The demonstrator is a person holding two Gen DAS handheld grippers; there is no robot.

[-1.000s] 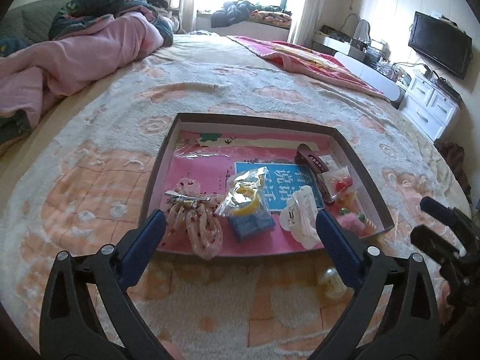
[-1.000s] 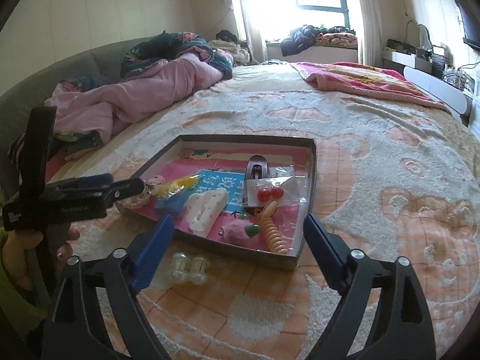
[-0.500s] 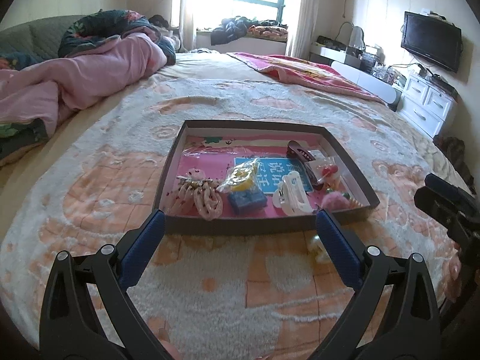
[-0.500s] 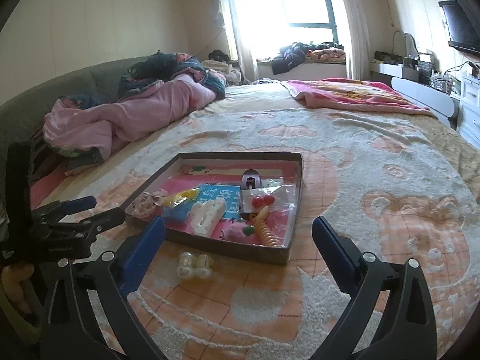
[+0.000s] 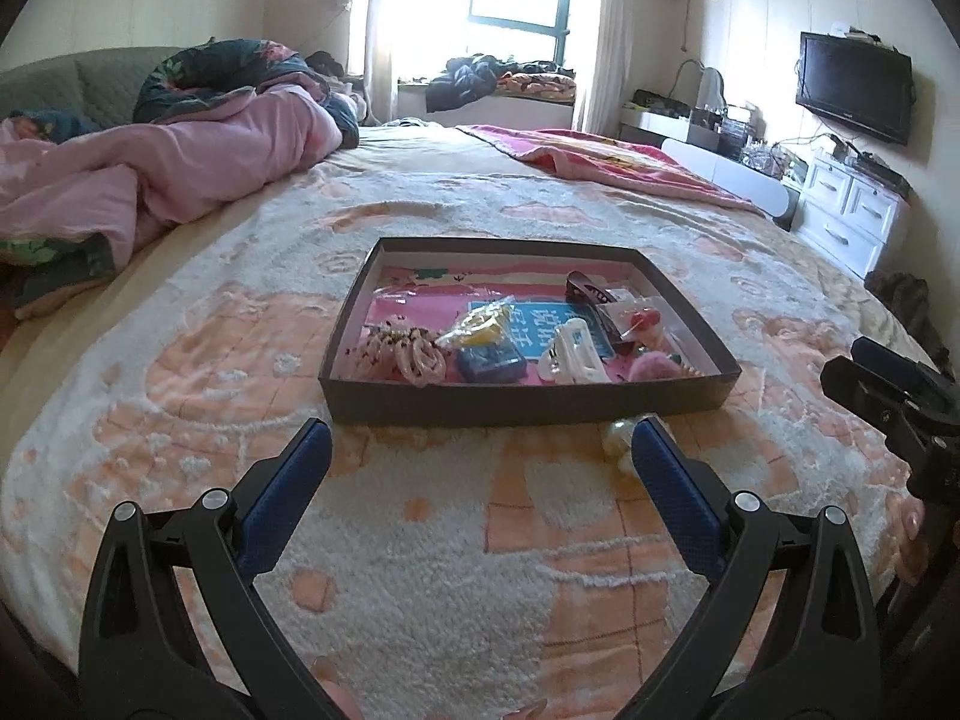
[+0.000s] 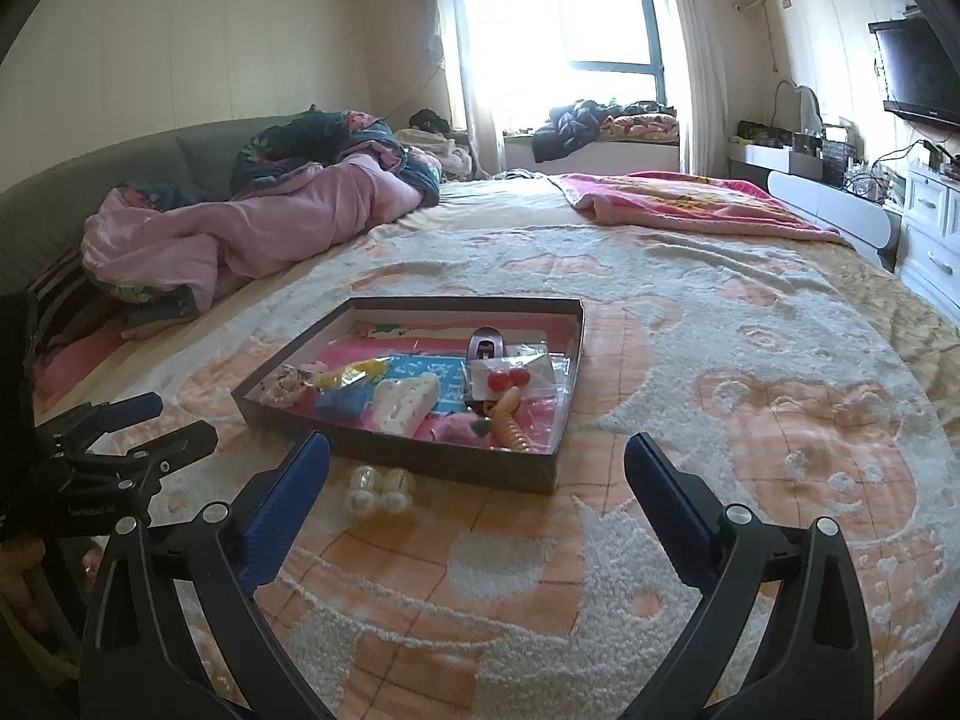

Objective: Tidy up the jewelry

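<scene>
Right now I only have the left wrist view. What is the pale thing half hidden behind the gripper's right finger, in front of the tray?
Observer: The right wrist view shows a pair of clear round pieces side by side on the blanket, just outside the tray, not in it.
Operator: Is the right gripper holding anything?
Observer: No. The right gripper is wide open, with nothing between its fingers.
Operator: What sits behind the tray's near right corner?
Observer: An orange ridged piece lies there, next to a pink fuzzy piece.
</scene>
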